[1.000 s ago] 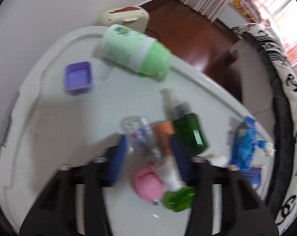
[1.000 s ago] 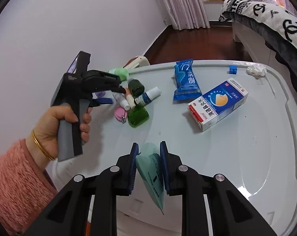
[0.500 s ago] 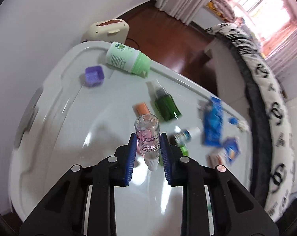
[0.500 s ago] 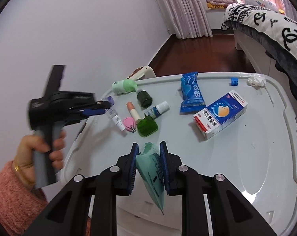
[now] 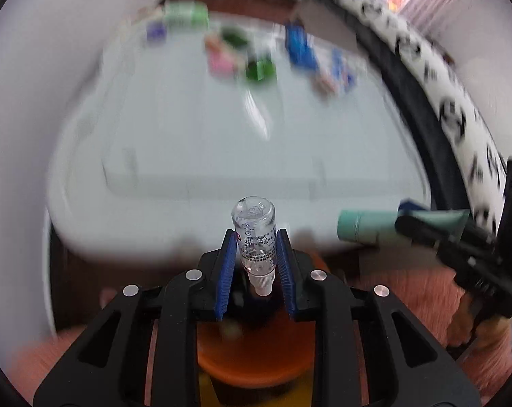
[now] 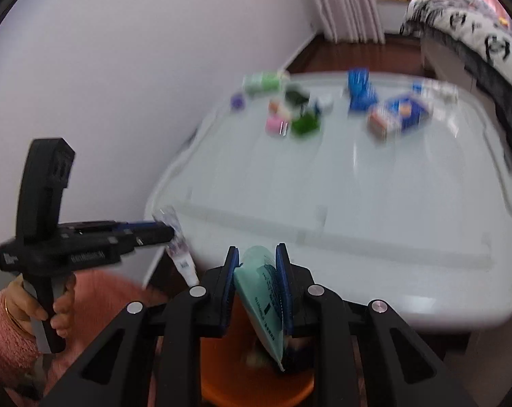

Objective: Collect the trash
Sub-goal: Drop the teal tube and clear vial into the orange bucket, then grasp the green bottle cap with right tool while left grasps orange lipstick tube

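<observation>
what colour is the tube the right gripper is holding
Pale teal-green with dark print; the tube shows best in the right wrist view, clamped in the right gripper.

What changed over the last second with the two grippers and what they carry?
The left gripper took hold of the small clear bottle from the white table and carried it back over the orange bin. The right gripper also drew back there. It keeps its teal tube; the other items stay on the table.
</observation>
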`<state>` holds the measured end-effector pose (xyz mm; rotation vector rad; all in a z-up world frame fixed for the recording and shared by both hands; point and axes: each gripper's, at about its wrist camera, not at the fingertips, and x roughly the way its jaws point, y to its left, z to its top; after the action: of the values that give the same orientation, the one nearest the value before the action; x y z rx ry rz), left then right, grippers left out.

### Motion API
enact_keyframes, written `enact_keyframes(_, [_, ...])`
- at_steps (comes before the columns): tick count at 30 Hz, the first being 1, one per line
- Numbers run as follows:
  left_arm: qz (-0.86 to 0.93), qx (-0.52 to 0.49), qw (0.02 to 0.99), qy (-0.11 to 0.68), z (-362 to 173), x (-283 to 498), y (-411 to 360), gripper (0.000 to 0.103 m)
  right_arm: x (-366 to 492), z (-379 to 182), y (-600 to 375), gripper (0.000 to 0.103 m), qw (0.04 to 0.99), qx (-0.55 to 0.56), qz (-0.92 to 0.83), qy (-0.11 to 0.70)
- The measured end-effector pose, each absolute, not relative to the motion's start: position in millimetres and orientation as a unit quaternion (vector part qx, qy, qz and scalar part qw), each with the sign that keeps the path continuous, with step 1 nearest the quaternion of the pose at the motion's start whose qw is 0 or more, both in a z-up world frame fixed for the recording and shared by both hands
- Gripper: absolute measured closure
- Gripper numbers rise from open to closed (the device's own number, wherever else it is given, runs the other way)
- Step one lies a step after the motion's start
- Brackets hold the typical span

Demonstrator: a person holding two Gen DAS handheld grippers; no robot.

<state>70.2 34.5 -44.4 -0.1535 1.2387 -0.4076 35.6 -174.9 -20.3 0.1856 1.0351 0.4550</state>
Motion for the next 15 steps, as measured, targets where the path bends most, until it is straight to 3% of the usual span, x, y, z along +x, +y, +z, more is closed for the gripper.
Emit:
enact_keyframes(3, [-0.195,-0.06,0.755,0.623,-88,37,26,0.079,11,-43,-162,0.08,0.817,0.066,0.211,0.533])
enact_keyframes(5, [-0.212,-0.05,0.733,0.645,-110,28,18,0.078,2,-63,-154,0.074,0.802,0.053,0.194,0.562])
enact_keyframes(6, [-0.21,-0.041,0.728,0.651,-119,24,15,0.071,0,-74,-150,0.044,0.79,0.051,0.192,0.58])
enact_keyframes(7, [-0.2,-0.03,0.728,0.655,-127,21,13,0.05,-3,-81,-147,0.027,0.785,0.047,0.186,0.589])
enact_keyframes(9, [-0.188,-0.017,0.732,0.655,-133,19,13,0.033,-10,-87,-142,0.029,0.793,0.023,0.164,0.587])
enact_keyframes(15, [-0.172,-0.027,0.774,0.609,-96,29,31,0.026,-10,-71,-146,0.029,0.806,0.032,0.146,0.573])
